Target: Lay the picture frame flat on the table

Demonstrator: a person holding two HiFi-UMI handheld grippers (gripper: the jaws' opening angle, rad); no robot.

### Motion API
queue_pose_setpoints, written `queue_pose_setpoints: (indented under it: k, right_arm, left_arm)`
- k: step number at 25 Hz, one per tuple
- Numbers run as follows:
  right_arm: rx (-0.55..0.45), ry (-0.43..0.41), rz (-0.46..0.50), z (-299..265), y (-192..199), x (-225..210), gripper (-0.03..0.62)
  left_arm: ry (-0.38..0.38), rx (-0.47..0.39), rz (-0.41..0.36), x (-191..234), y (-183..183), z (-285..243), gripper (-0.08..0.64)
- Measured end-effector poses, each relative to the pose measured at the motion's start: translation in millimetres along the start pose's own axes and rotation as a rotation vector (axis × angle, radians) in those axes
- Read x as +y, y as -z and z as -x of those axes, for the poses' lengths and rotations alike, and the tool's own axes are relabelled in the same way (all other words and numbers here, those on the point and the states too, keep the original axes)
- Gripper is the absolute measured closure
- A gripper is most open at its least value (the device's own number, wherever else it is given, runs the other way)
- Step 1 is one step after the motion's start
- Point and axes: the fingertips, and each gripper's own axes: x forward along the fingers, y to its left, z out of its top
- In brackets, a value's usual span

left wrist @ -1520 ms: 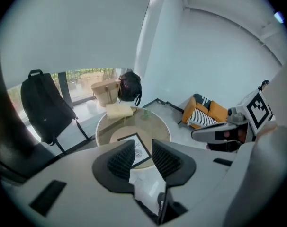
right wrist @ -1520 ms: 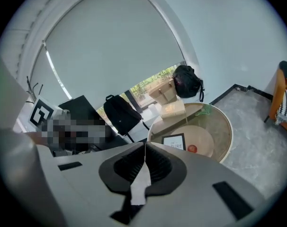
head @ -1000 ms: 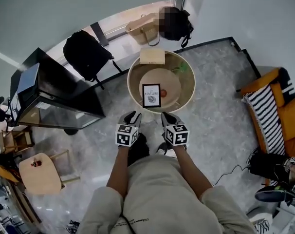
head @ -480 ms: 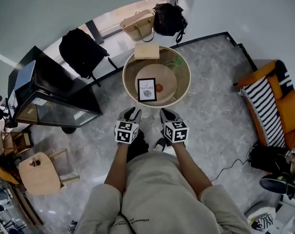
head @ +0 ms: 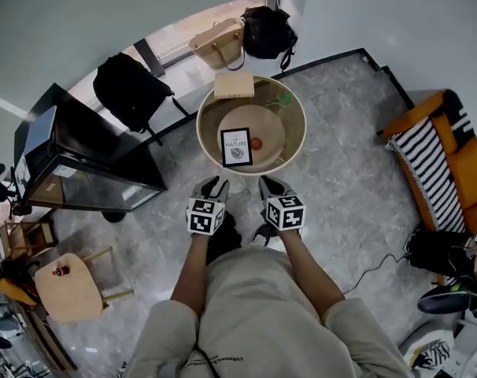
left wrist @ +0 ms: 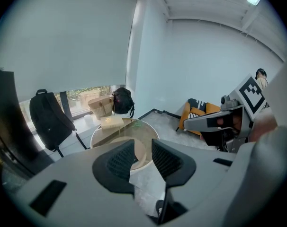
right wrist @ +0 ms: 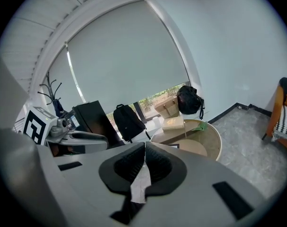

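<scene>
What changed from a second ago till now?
Hardly anything. The scene slid slightly up-left in the head view; nothing was grabbed or let go. The picture frame keeps its spot on the round table. The left gripper is open, the right gripper shut, both empty.

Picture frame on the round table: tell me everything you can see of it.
The picture frame is a portrait rectangle with a thin black border and a white print bearing a grey round motif and the word NATURE. It sits at the near left edge of a pale round mat on the round table. A small red object lies just right of it, apart. Standing, leaning or flat: cannot tell.
</scene>
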Motion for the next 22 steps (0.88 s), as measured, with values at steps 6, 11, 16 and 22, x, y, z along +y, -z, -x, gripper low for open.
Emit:
queue_pose_setpoints:
  k: [6, 11, 16, 22]
  right_arm:
    - [0.010, -0.012, 0.021, 1, 1, 3, 0.557]
    - [0.022, -0.014, 0.025, 2, 7, 1, 0.557]
    - [0.017, -0.010, 0.034, 6, 6, -1, 0.557]
    - [0.014, -0.010, 0.035, 9, 5, -4, 0.557]
  left_arm:
    - [0.010, -0.034, 0.025, -4, -9, 2, 0.437]
    - [0.008, -0.031, 0.023, -8, -4, 2, 0.437]
    - [0.028, -0.052, 0.022, -17, -11, 3, 0.446]
    - [0.004, -0.058, 0.018, -17, -13, 3, 0.492]
